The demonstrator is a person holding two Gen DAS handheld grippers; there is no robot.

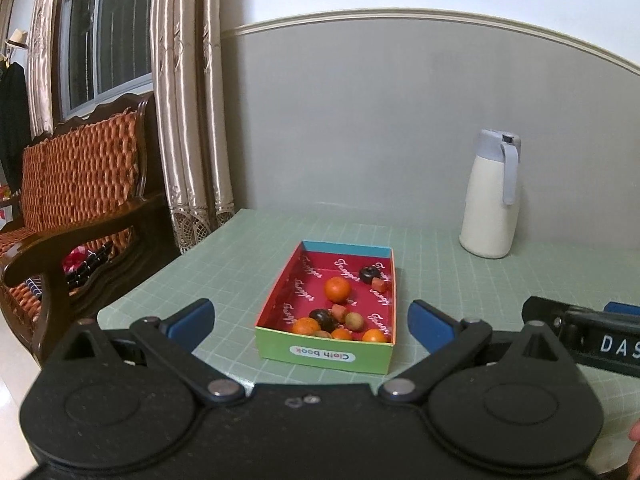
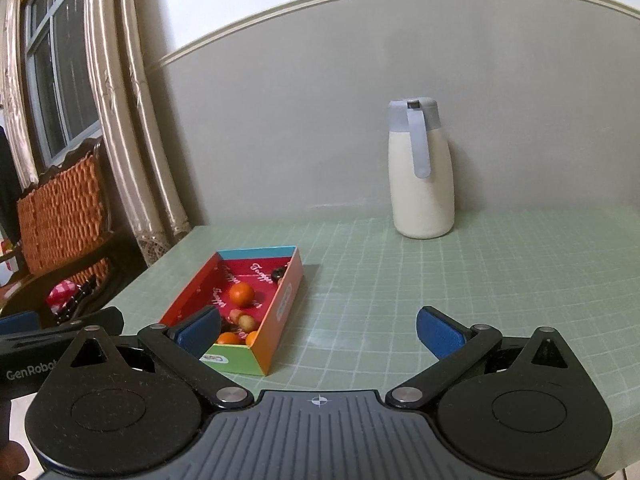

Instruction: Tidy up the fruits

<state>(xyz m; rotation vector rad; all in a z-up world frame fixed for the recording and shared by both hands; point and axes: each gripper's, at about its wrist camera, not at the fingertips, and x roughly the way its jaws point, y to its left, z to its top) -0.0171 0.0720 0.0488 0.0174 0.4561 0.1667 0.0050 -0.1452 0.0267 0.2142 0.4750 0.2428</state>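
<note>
A shallow cardboard box [image 1: 325, 357] with a red inside stands on the green table; it also shows in the right wrist view [image 2: 285, 304]. It holds several small toy fruits: orange balls [image 1: 337, 289], dark berries [image 1: 369, 274], red chunks and a brownish piece [image 1: 354, 321]. My left gripper [image 1: 312, 326] is open and empty, just in front of the box. My right gripper [image 2: 318, 332] is open and empty, to the right of the box, with its left finger [image 2: 199, 330] over the box's near corner.
A white jug with a grey lid [image 1: 491, 196] stands at the back right by the wall, also in the right wrist view [image 2: 422, 170]. A wooden chair with an orange cushion [image 1: 76, 184] and curtains [image 1: 188, 92] are left of the table's edge.
</note>
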